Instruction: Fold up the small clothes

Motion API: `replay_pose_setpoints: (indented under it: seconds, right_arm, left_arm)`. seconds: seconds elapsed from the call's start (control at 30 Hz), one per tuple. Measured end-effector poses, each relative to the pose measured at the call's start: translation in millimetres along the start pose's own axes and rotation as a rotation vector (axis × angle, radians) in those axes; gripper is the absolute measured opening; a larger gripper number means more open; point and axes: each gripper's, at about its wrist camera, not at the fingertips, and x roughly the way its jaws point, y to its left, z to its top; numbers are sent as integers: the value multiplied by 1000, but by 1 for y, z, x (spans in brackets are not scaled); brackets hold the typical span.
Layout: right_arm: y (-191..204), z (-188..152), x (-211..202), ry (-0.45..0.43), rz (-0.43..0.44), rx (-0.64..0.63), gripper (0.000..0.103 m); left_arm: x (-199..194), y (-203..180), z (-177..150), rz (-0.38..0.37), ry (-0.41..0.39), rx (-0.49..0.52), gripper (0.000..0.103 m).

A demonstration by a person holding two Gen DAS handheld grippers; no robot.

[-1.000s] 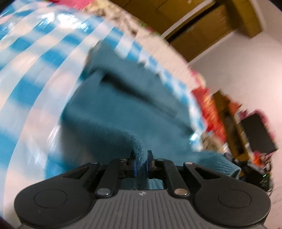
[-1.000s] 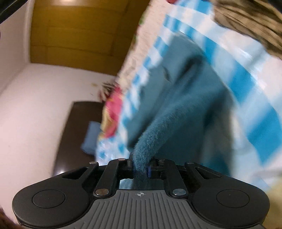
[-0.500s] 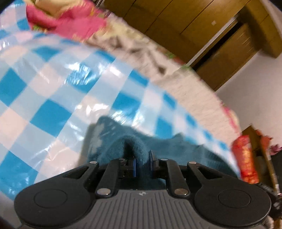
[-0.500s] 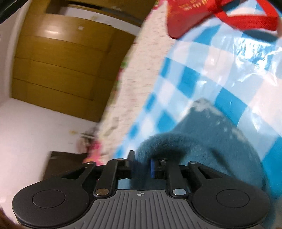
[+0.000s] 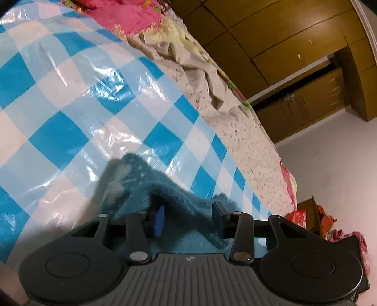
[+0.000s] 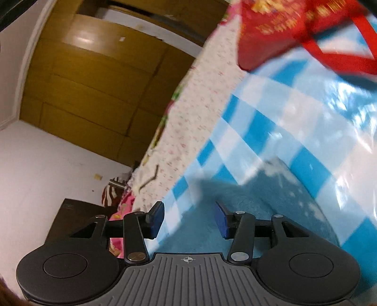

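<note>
A fuzzy teal garment (image 5: 146, 188) lies on the blue-and-white checked plastic sheet (image 5: 70, 113). My left gripper (image 5: 187, 219) is open, low over the garment; a raised fold of the teal fabric sits between its jaws without being pinched. In the right wrist view the same teal garment (image 6: 271, 202) lies flat on the checked sheet (image 6: 294, 113). My right gripper (image 6: 189, 219) is open and empty just above the garment's near edge.
A floral bedsheet (image 5: 235, 122) runs along the sheet's far side, with crumpled beige cloth (image 5: 188, 63) and pink fabric (image 5: 122, 11). A red bag with straps (image 6: 294, 30) lies on the sheet. Wooden wardrobes (image 6: 94, 89) and a dark low cabinet (image 6: 70, 219) stand beyond the bed.
Both grippers carried the teal garment's edge over and down, then opened and let go. The garment now lies on the sheet.
</note>
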Motion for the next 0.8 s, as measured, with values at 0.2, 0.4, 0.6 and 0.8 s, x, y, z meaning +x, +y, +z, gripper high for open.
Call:
replay_pose_setpoints:
  seconds: [0.2, 0.4, 0.6, 0.8]
  right_arm:
    - [15, -1, -15, -58, -135, -219, 47]
    - [5, -37, -21, 66, -267, -461, 47]
    - [1, -62, -14, 133, -362, -587, 25]
    - [0, -62, -51, 135, -337, -530, 11]
  left_arm:
    - [-27, -12, -9, 72, -90, 155, 54]
    - [-64, 11, -31, 99, -125, 194, 62]
    - [-54, 37, -54, 184, -36, 173, 63]
    - [-58, 41, -74, 150, -35, 179, 63]
